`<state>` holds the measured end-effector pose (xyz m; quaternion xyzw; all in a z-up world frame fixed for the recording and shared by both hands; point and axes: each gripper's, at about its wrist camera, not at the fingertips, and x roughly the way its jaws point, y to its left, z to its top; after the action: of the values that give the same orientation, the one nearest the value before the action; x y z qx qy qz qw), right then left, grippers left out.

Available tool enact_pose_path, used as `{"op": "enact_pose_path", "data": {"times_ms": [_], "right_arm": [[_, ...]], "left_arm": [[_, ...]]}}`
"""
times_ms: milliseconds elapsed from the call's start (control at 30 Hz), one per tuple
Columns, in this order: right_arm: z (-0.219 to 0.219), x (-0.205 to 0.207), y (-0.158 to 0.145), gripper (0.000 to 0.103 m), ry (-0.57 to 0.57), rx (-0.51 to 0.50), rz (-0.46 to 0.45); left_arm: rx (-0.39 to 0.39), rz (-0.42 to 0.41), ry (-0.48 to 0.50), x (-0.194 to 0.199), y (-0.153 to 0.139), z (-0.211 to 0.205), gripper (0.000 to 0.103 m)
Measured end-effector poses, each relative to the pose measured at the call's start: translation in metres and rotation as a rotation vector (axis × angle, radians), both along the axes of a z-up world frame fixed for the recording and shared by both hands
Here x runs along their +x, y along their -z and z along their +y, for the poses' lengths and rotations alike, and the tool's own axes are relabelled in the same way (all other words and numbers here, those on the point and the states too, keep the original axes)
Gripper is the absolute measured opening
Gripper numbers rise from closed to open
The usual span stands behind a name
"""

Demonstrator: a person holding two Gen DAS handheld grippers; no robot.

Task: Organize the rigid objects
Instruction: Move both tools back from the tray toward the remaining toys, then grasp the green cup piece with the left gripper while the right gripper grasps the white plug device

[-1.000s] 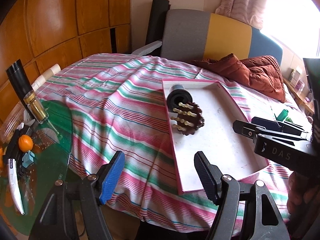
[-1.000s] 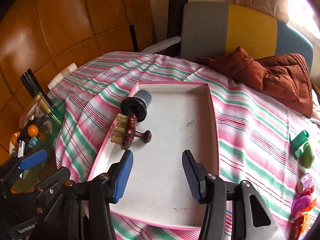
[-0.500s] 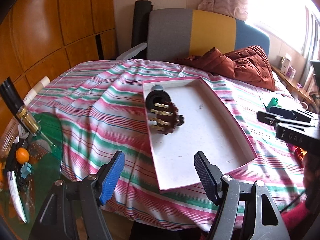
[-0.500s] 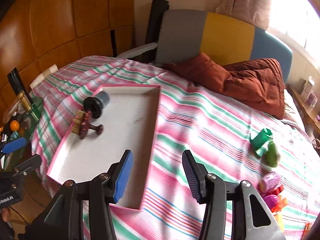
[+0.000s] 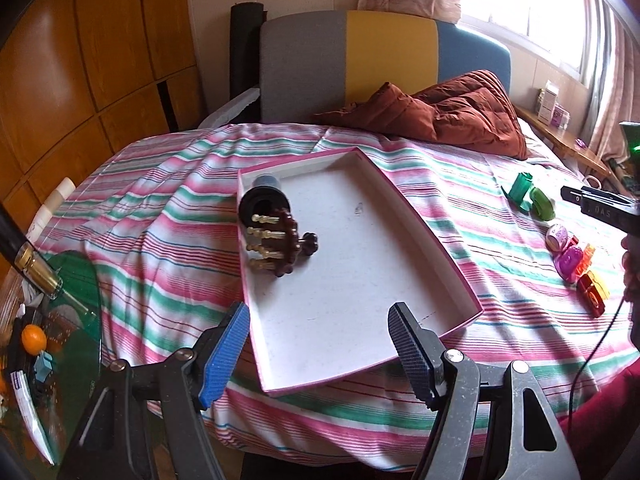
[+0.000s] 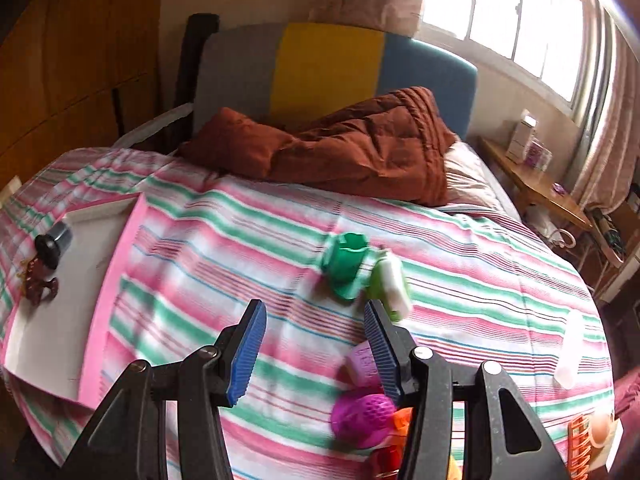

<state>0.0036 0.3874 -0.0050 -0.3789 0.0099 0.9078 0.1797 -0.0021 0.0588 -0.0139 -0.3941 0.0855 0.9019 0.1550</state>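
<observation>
Ribbed blue fingers [image 5: 226,354] of both grippers are held apart, gripping nothing. A flat pink-rimmed cardboard tray [image 5: 432,232] is seen on the striped bedsheet [image 5: 160,216].

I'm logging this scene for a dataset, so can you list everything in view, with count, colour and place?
Tray: one, white with pink rim, on the striped bedspread.
Black cylinder: one, lying in the tray's far left corner.
Dark brown pegged piece: one, beside the cylinder.
Green toys: two, on the bedspread right of the tray.
Small plastic toys: a cluster, purple, magenta, orange, red, nearer right edge.
Rust quilt: one, by the headboard.
Left gripper: blue pads, open, empty.
Right gripper: blue pads, open, empty.
</observation>
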Motion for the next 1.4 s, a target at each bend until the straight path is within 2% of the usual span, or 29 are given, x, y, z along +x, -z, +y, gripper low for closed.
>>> {"op": "enact_pose_path", "data": {"times_ms": [67,200,267,433,700,1100,1267,1400], "right_arm": [[0.024,0.005,0.004,0.051,0.079,-0.018,0.016],[0.064,0.017,0.01,0.052,0.232,-0.131,0.039],[0.076,0.024,0.005,0.052,0.271,-0.19,0.08],[0.096,0.031,0.009,0.052,0.348,-0.282,0.076],[0.116,0.042,0.015,0.052,0.42,-0.398,0.099],[0.137,0.059,0.02,0.052,0.517,-0.51,0.138],[0.138,0.06,0.02,0.052,0.51,-0.545,0.151],[0.137,0.058,0.019,0.052,0.491,-0.559,0.152]], "left_arm": [[-0.01,0.0,0.014,0.0,0.0,0.007,0.072],[-0.017,-0.008,0.036,-0.003,0.0,0.019,0.072],[-0.024,-0.014,0.049,-0.004,0.001,0.026,0.072],[-0.033,-0.007,0.093,-0.008,-0.002,0.048,0.072],[-0.04,-0.032,0.193,-0.017,0.001,0.097,0.073],[-0.002,-0.153,0.329,-0.036,0.018,0.174,0.074],[0.01,-0.14,0.363,-0.053,0.017,0.214,0.074],[0.007,-0.128,0.445,-0.065,0.023,0.256,0.073]]}}
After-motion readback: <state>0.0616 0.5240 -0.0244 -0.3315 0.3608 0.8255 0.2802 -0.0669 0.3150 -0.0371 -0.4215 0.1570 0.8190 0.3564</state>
